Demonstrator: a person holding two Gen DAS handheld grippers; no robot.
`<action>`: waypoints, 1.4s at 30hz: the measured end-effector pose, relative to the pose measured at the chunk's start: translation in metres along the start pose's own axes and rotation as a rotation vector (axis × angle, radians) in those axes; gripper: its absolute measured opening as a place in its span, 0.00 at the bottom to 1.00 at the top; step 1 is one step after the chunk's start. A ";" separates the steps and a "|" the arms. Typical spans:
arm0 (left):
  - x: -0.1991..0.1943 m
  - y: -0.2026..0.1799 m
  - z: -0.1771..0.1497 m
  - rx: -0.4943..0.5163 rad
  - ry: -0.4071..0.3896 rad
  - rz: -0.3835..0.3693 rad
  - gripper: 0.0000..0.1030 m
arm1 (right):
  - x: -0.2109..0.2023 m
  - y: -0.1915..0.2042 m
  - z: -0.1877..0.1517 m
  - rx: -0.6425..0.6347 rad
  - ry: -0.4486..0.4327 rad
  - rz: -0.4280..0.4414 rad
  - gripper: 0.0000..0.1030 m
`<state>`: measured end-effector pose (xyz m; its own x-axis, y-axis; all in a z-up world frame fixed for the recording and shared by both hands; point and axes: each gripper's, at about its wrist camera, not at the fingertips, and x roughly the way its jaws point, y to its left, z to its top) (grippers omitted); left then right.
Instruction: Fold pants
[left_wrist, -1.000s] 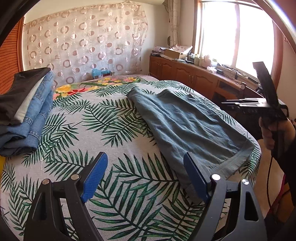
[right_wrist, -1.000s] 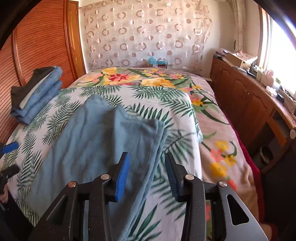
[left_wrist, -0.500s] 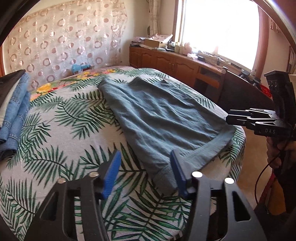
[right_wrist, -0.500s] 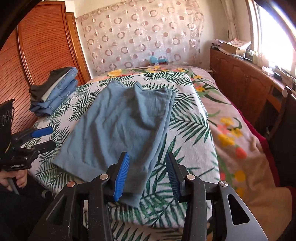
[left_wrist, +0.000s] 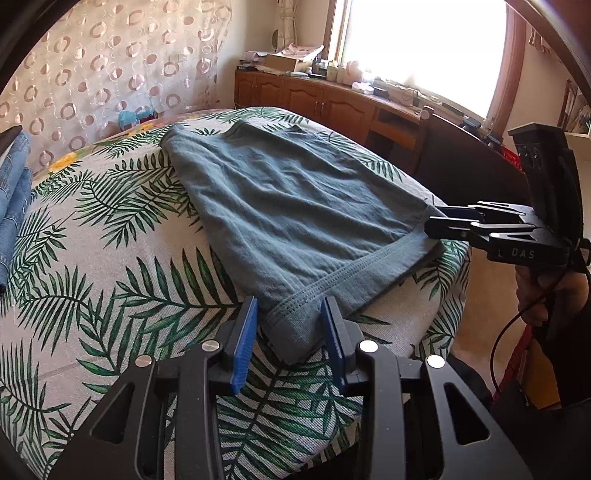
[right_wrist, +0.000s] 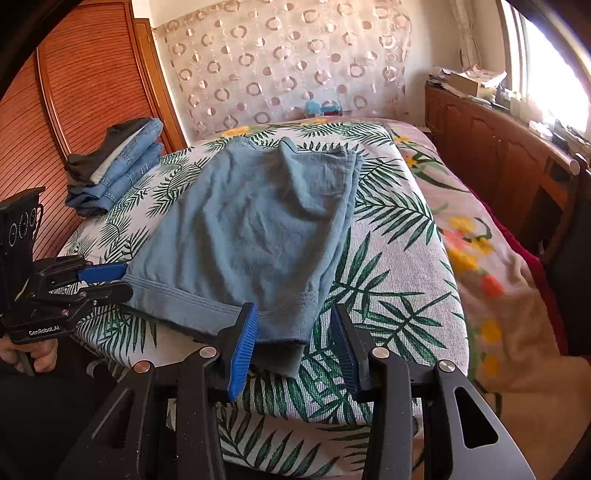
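Straddling pants (left_wrist: 295, 221) hem corners, both tongs unclamped.

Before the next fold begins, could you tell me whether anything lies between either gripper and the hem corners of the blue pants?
Nothing visible does. The left gripper and the right gripper each already straddle a hem corner of the blue pants, and the bedspread beside them is bare.

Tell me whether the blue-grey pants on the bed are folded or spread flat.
Folded once, lengthwise: the pants lie on the bed as one leg-wide panel, with stacked fabric edges down one side and doubled hems at the near end.
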<state>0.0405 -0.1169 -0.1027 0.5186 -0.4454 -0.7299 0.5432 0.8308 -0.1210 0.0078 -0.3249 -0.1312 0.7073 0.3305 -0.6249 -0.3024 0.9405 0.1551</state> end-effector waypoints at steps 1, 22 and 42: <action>0.001 0.000 0.000 -0.001 0.003 -0.001 0.35 | -0.001 -0.001 -0.001 0.000 0.001 0.001 0.40; -0.008 0.006 0.003 -0.023 -0.015 -0.007 0.20 | 0.000 0.018 -0.012 -0.054 0.037 0.019 0.12; -0.003 0.014 0.006 -0.052 -0.027 0.046 0.67 | 0.012 0.015 -0.016 -0.018 0.053 -0.048 0.38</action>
<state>0.0500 -0.1060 -0.0985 0.5604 -0.4146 -0.7170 0.4835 0.8666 -0.1233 0.0014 -0.3085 -0.1488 0.6866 0.2799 -0.6710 -0.2804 0.9535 0.1108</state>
